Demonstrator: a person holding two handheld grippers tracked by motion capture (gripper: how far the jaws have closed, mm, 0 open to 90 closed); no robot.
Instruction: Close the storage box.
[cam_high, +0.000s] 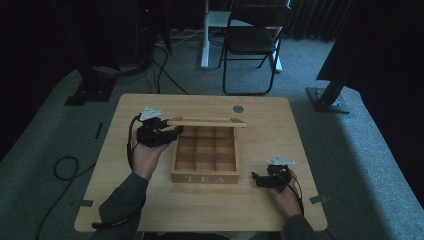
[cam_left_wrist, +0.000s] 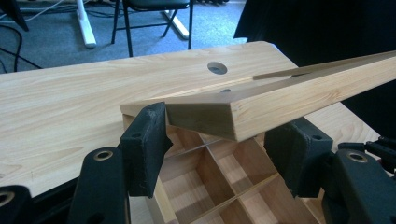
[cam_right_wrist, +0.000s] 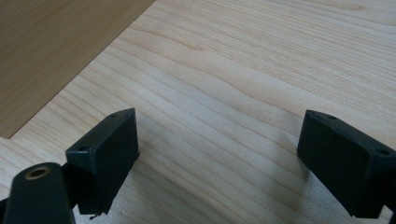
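High view shows a wooden tea box (cam_high: 205, 170) marked TEA standing mid-bench, its compartments bare and its hinged lid (cam_high: 206, 122) raised over the far edge. At the lid's left end sits the left gripper (cam_high: 169, 134), held in the person's left hand (cam_high: 145, 156). Left gripper view has the lid corner (cam_left_wrist: 205, 116) between the fingers (cam_left_wrist: 144, 144): one pad touches the corner, the other stands clear of the wood, so the fingers are apart and not clamped. To the right of the box, well apart from it, the right gripper (cam_high: 256, 178) rests low over the light wooden bench (cam_high: 150, 200). Its fingers (cam_right_wrist: 109, 154) stand wide apart over bare wood.
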